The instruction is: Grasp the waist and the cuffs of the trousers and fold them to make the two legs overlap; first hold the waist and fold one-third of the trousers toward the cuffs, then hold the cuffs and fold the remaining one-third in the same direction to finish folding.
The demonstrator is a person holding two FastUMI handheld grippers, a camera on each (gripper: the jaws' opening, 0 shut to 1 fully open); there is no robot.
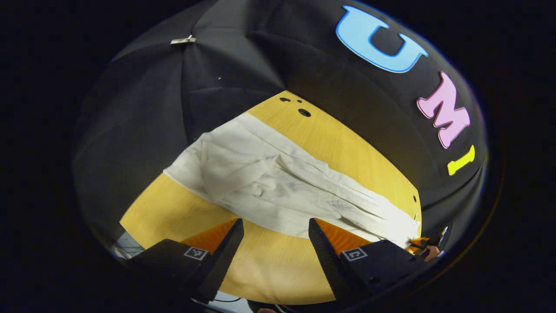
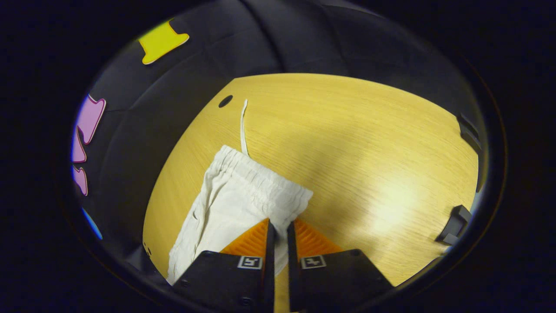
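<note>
The white trousers (image 1: 278, 187) are laid across the wooden table (image 1: 269, 269). The left gripper (image 1: 276, 230) is held open just before them. The elastic waist (image 2: 260, 182) is pinched by the closed right gripper (image 2: 278, 230), its drawstring (image 2: 243, 126) trailing on the table.

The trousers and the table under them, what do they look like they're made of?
The trousers look like a thin, off-white woven cloth, perhaps cotton or linen: matte, creased, with a gathered waist and a drawstring. The table looks like light wood or a wood-look laminate: fine straight grain and a soft sheen where the light falls.
</note>
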